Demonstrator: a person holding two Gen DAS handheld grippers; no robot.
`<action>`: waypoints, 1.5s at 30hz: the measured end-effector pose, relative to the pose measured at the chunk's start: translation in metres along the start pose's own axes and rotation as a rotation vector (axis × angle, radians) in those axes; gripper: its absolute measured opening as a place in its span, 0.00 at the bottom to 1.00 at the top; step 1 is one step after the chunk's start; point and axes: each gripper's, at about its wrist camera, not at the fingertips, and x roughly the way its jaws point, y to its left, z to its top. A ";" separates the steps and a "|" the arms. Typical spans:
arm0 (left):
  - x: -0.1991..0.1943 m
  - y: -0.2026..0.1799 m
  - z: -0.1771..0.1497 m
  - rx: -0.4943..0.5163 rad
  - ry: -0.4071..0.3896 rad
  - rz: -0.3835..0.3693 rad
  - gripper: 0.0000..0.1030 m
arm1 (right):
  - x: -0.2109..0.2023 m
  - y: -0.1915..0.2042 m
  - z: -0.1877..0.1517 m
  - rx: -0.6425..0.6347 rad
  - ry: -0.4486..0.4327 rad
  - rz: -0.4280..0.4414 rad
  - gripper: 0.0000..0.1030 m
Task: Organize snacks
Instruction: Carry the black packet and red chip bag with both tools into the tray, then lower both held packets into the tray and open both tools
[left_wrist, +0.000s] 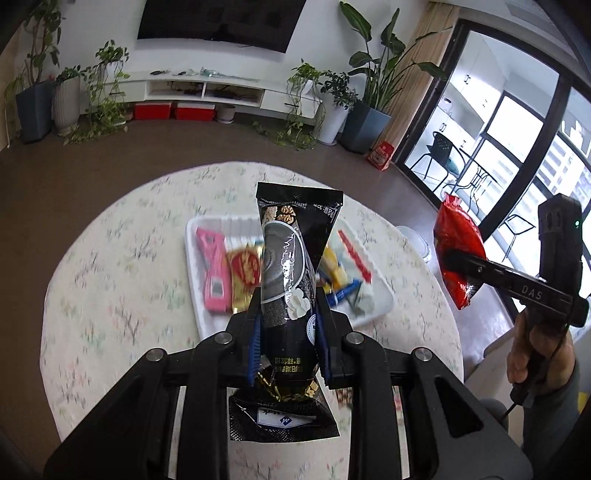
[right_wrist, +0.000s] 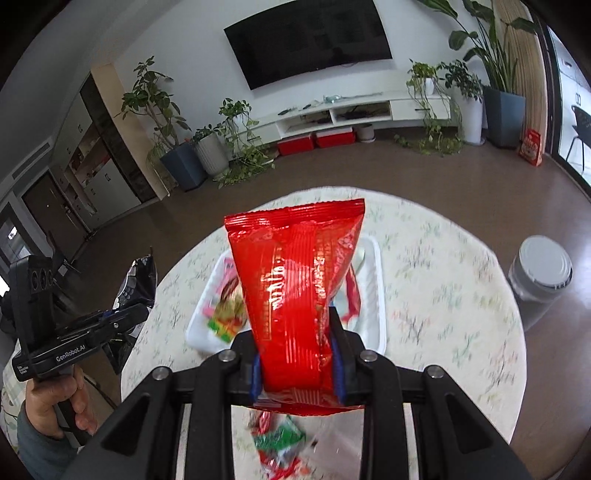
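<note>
Left tool (left_wrist: 288, 317) clamped on a black snack packet (left_wrist: 286, 258), right tool (right_wrist: 299, 354) clamped on a red snack bag (right_wrist: 295, 280), both held above the tabletop (left_wrist: 110, 277) near the white tray (left_wrist: 194, 258); step judged: carrying; next: placing into tray.

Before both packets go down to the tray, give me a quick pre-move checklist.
1. Left hand-held gripper clamped on tall black foil snack packet: ok.
2. Right hand-held gripper clamped on shiny red foil snack bag: ok.
3. Both packets lifted off the floral-cloth round table: ok.
4. White rectangular plastic tray in view below: ok.
5. Free room in tray: cannot tell, blurred and partly hidden.
</note>
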 end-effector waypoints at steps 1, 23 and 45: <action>0.006 -0.001 0.010 0.010 -0.001 0.001 0.21 | 0.004 0.002 0.011 -0.013 -0.004 0.000 0.30; 0.149 0.052 0.042 -0.037 0.154 0.076 0.21 | 0.166 0.032 0.045 -0.089 0.286 0.036 0.30; 0.194 0.055 0.028 -0.055 0.211 0.124 0.23 | 0.203 0.025 0.027 -0.046 0.372 0.008 0.30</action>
